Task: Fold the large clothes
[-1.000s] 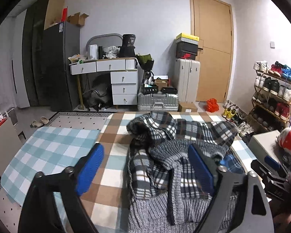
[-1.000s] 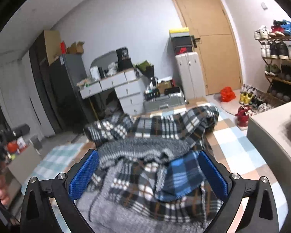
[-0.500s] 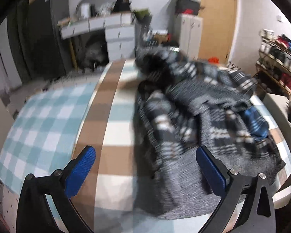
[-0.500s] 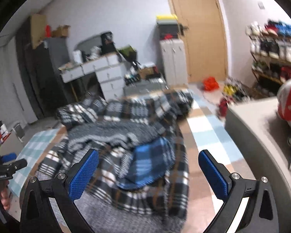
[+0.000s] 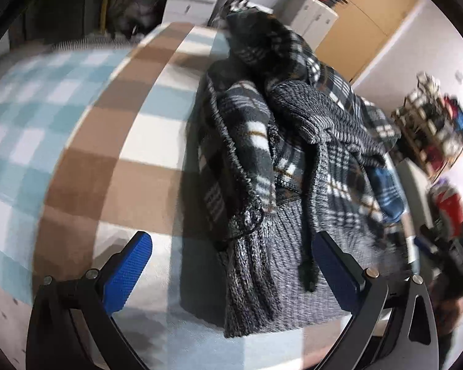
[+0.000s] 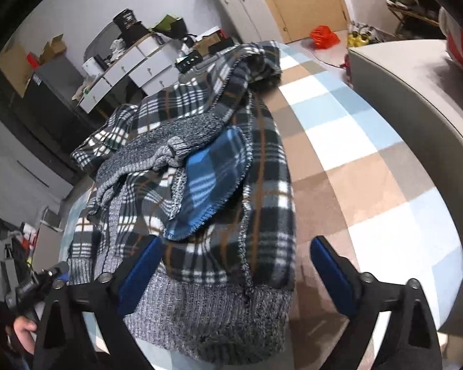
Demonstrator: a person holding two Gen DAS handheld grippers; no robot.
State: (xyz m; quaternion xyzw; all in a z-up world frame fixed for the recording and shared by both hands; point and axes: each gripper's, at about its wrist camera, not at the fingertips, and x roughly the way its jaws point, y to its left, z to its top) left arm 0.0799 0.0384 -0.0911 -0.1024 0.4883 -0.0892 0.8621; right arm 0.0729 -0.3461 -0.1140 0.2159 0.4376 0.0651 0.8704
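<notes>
Two tongs hang wide open and empty over the heap (image 6: 200, 185) of plaid and grey knit clothes crumpled on the checked blanket (image 5: 114, 141): left tongs (image 5: 231, 265) and right tongs (image 6: 234, 268) straddle the near knit hem, likely to pinch it.

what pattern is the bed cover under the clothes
Blue, brown and white checks on the bed cover, clearest in the left wrist view.
</notes>
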